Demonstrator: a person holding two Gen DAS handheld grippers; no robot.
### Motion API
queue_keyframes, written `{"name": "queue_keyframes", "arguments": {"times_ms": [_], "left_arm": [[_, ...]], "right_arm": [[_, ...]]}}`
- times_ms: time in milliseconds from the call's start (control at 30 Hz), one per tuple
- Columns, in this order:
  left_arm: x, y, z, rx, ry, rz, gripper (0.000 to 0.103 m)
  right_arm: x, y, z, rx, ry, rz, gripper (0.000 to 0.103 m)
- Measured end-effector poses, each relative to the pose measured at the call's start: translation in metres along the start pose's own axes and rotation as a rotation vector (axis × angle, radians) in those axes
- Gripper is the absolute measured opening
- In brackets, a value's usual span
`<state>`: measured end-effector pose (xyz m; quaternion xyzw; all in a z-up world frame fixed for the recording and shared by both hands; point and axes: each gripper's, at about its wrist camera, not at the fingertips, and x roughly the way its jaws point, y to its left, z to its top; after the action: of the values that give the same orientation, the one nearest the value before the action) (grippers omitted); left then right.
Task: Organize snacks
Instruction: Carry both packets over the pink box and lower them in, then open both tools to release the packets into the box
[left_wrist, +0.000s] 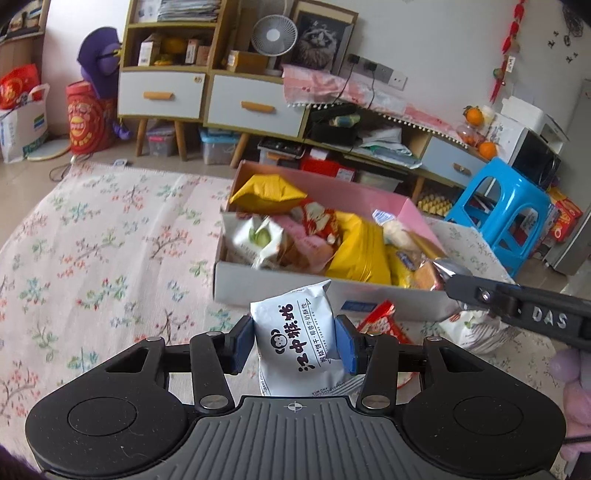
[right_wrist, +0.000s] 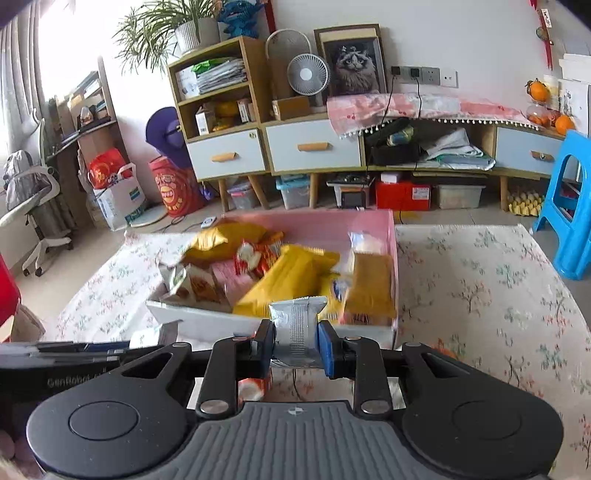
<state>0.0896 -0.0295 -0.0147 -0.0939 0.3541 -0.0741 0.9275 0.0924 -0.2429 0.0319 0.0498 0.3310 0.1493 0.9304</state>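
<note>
My left gripper (left_wrist: 294, 343) is shut on a white snack packet with black Chinese print (left_wrist: 295, 332), held above the rug just in front of the snack box (left_wrist: 280, 288). The box is white outside, pink inside, and holds several yellow, red and white snack bags. My right gripper (right_wrist: 296, 345) is shut on a silver foil packet (right_wrist: 297, 328), held at the box's near edge (right_wrist: 207, 325). In the left wrist view the right gripper shows from the side at the box's right corner with the foil packet (left_wrist: 448, 269). A red packet (left_wrist: 384, 323) lies on the rug by the box.
A floral rug (left_wrist: 92, 258) covers the floor. A blue plastic stool (left_wrist: 506, 210) stands right of the box. Low cabinets with drawers (right_wrist: 314, 147) line the back wall. A white bag (left_wrist: 476, 328) lies on the rug under the right gripper. An office chair (right_wrist: 33, 206) stands far left.
</note>
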Motion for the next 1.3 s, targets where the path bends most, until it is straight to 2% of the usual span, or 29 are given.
{"name": "queue_keyframes", "arguments": {"times_ms": [300,667,800,933,1033,1100,1167,1300], "left_arm": [[0.024,-0.022,0.028,0.037,-0.026,-0.011,0.045],[0.056,-0.034,0.048,0.078,-0.036,0.014,0.045],[0.065,-0.037,0.057,0.110,-0.045,0.038,0.045],[0.070,-0.037,0.066,0.099,-0.069,0.035,0.046],[0.073,-0.040,0.066,0.127,-0.073,0.044,0.051],[0.071,-0.040,0.063,0.135,-0.077,0.049,0.054],[0.067,-0.038,0.059,0.144,-0.082,0.042,0.058],[0.057,-0.032,0.051,0.139,-0.070,0.037,0.063]], "right_arm": [[0.020,-0.016,0.018,0.081,-0.018,0.044,0.015],[0.034,-0.039,0.019,0.184,-0.005,0.039,0.016],[0.028,-0.041,0.017,0.152,0.026,0.062,0.020],[0.028,-0.043,0.013,0.157,0.086,0.059,0.021],[0.027,-0.044,0.011,0.161,0.117,0.054,0.024],[0.025,-0.046,0.011,0.172,0.134,0.059,0.032],[0.025,-0.048,0.009,0.193,0.157,0.057,0.036],[0.027,-0.049,0.004,0.208,0.200,0.063,0.037]]}}
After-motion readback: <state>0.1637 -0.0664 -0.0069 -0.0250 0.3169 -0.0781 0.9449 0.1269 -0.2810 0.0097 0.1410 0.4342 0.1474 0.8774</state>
